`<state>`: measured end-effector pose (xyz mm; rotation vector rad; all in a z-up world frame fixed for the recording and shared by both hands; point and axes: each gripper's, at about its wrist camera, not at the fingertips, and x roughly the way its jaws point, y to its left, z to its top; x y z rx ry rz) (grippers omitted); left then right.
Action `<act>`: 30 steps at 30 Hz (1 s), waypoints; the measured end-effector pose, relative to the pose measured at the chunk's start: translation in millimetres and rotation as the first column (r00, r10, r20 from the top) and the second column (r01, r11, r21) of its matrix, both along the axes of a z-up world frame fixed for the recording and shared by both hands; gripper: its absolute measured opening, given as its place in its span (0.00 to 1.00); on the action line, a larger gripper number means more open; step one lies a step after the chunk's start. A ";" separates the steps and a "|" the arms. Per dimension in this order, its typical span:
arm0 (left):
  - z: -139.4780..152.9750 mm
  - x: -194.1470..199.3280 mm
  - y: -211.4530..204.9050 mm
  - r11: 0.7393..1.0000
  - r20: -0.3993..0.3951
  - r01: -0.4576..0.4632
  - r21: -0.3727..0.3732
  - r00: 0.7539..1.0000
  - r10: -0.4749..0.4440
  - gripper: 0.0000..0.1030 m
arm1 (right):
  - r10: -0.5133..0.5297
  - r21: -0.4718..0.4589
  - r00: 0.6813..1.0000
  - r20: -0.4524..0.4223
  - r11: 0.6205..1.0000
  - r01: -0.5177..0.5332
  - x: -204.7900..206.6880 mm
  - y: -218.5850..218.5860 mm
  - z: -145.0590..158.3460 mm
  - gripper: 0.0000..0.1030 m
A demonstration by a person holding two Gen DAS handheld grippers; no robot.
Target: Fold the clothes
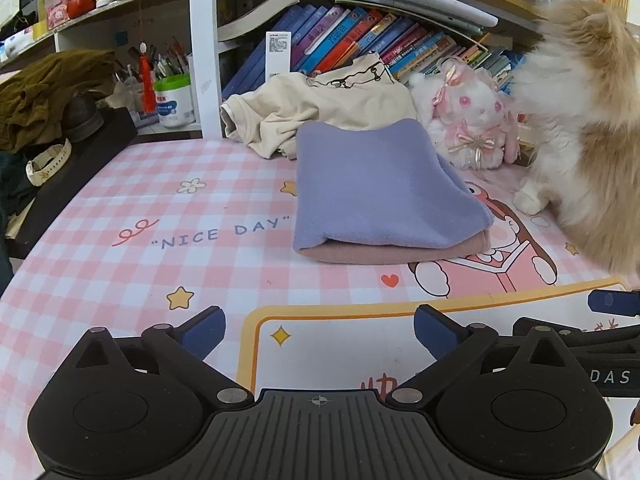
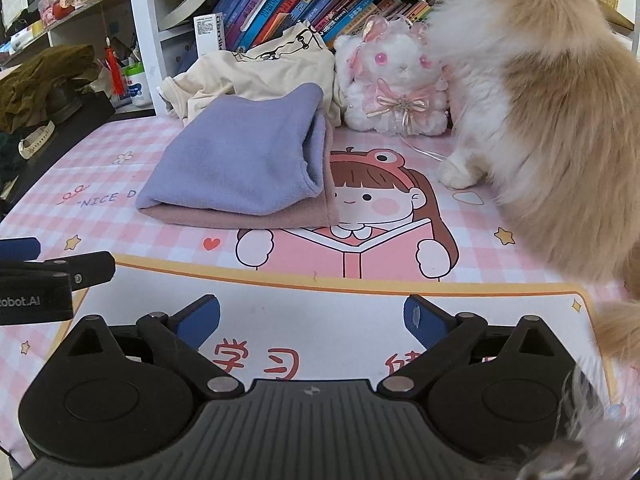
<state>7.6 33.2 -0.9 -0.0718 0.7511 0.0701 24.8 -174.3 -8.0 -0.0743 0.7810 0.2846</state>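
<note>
Both of my grippers stood spread wide with nothing between the blue pads, hovering side by side over the near edge of the tabletop point(image 1: 120, 208). My left gripper point(image 1: 320, 330) pointed down at the white panel of the cartoon mat, and my right gripper point(image 2: 312, 320) did the same just beside it; each showed at the edge of the other's view.

Beyond them, well clear of either set of fingers, lay the folded stack: a lavender garment point(image 1: 372, 184) resting squarely on a dusty-pink garment point(image 1: 380, 254), whose folded edge peeked out along the near side and on the right. From my left gripper the stack sat straight ahead and slightly right; from my right gripper it sat ahead and to the left. Neither seemed clearly closer.

Behind the stack, touching its far edge, was the cream shirt point(image 2: 256, 76), still crumpled against the bookshelf point(image 1: 360, 36). That looked to me like the next piece to fold. It lay farther away than the stack, directly behind it, so I judged I would have to reach over or around the folded pile, and dragging the shirt forward risked disturbing the stack.

To the right, a fluffy cat point(image 2: 552, 120) stood on the tabletop near the plush bunny point(image 2: 396, 84), close to the right gripper's side of the reach, which could get in the way
</note>
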 end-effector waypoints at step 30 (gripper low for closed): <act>-0.3 -1.4 -0.6 1.000 0.000 -0.010 0.021 1.000 0.010 1.00 | 0.017 -0.003 1.000 -0.018 1.000 -0.017 3.0 3.3 -3.8 0.97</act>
